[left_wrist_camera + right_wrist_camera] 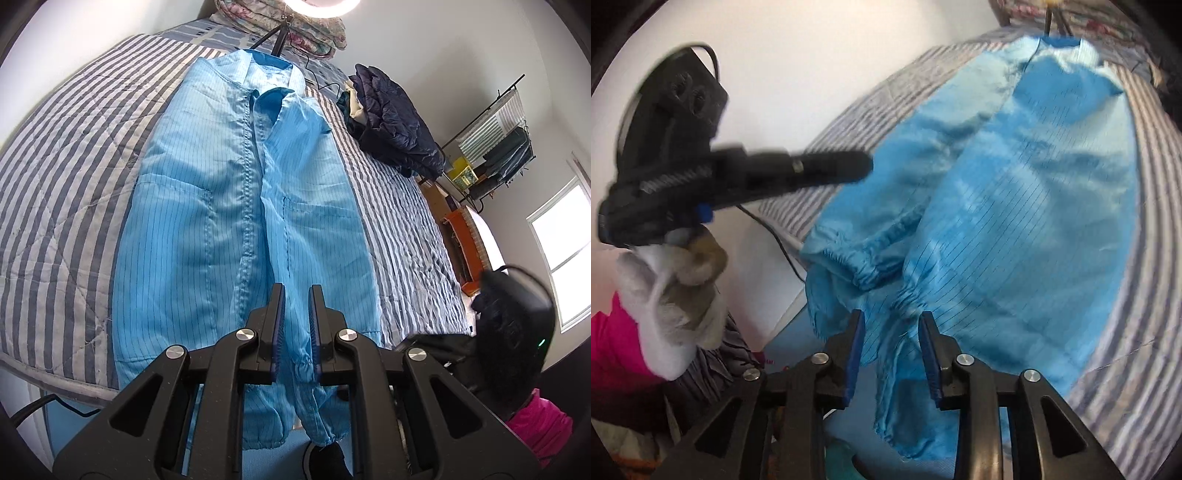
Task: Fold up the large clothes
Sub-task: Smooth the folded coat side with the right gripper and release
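Left wrist view: your blue coverall (243,206) lies flat on the striped bed (62,177), cuffs hanging off its edge. Left gripper (297,325) nearly clenched, empty; right gripper (892,350) released around a cuff — pinch both cuffs squarely before folding.

Striped quilt (62,177), probably dark jacket (395,122)

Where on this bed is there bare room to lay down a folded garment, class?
Free: the striped quilt left of the blue coverall, and the strip between it and the bed's right edge. Crowded: the dark jacket pile upper right, folded bedding and a stand at the head.
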